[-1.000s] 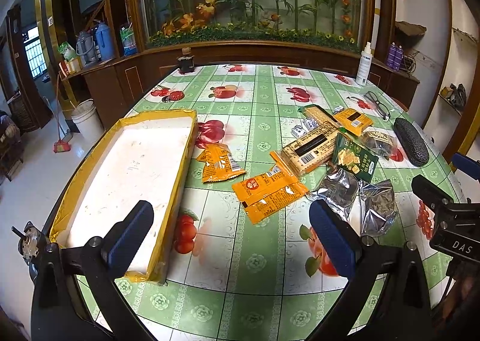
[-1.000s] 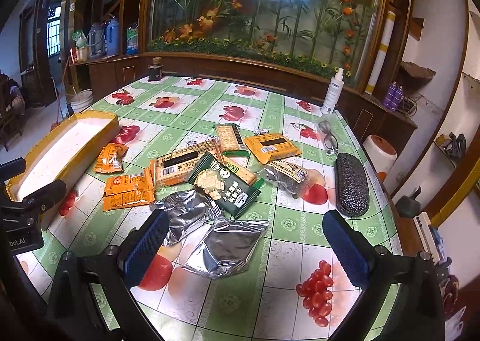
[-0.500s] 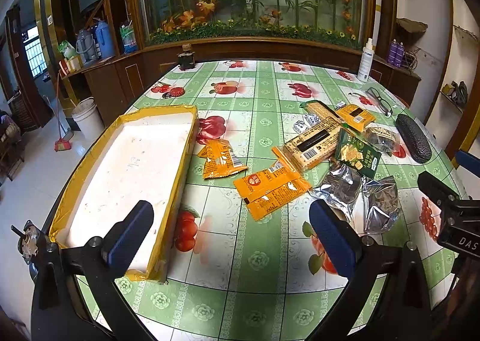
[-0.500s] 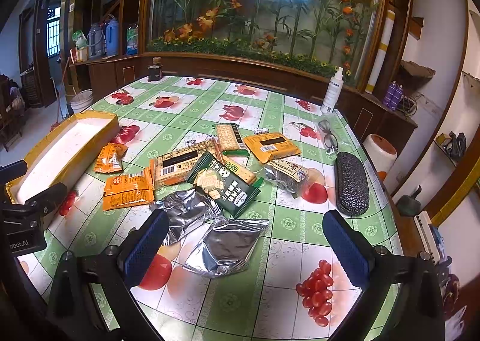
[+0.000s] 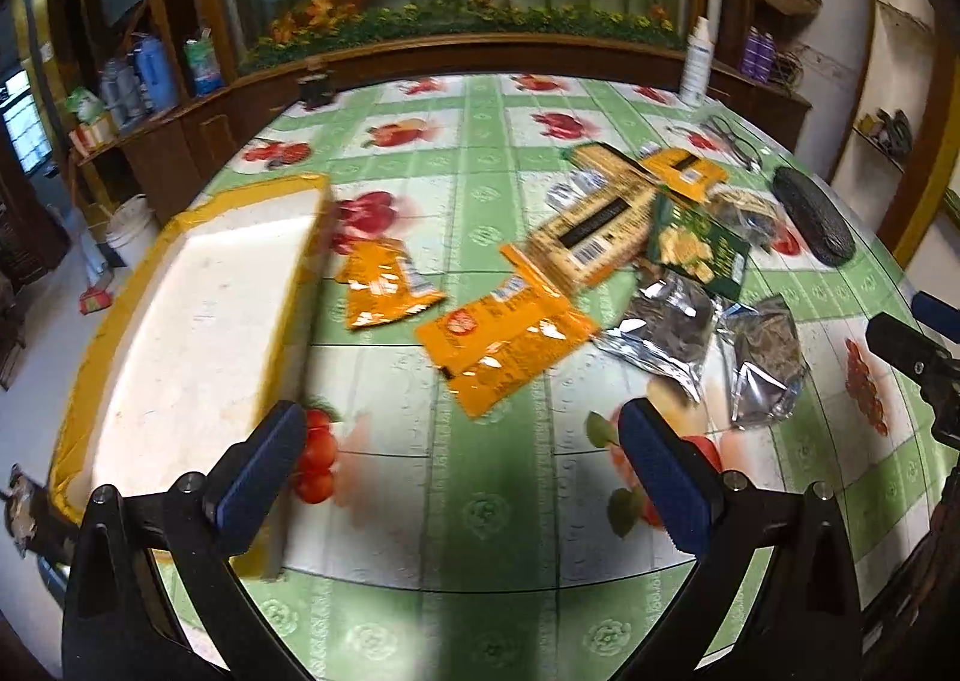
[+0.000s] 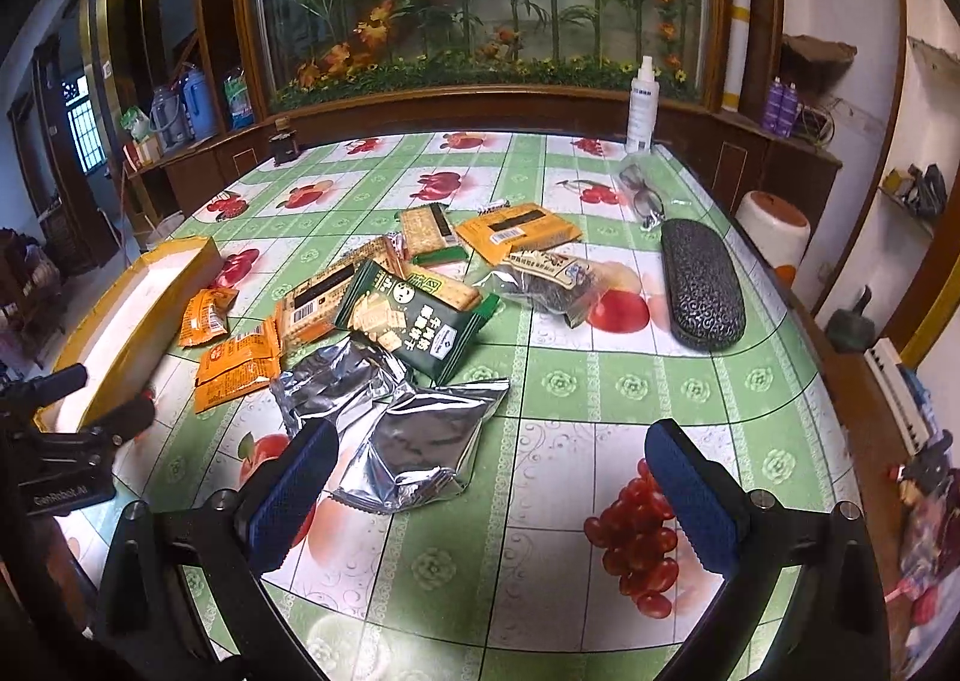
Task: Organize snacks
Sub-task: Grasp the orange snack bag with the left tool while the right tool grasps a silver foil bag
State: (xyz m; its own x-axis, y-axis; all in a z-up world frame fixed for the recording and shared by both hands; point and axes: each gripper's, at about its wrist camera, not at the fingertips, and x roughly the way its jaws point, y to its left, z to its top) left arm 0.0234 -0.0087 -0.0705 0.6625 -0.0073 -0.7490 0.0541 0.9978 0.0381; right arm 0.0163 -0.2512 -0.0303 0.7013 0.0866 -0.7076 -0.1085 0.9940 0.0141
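From your left gripper (image 5: 456, 459), wide open and empty over the table (image 5: 480, 501), you see the tray (image 5: 198, 333) beside the orange packs (image 5: 504, 345), and from your right gripper (image 6: 486, 489), also wide open, a silver bag (image 6: 420, 447) lies just ahead, so I think you are only starting: grab one snack next.

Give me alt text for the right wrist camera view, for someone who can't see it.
The open right gripper, blue-padded fingers spread and empty, hovers over a green fruit-print tablecloth near two crinkled silver foil packets. Beyond them lie a dark green cracker packet, orange snack packets, a black textured glasses case, and a yellow-edged white foam box at left.
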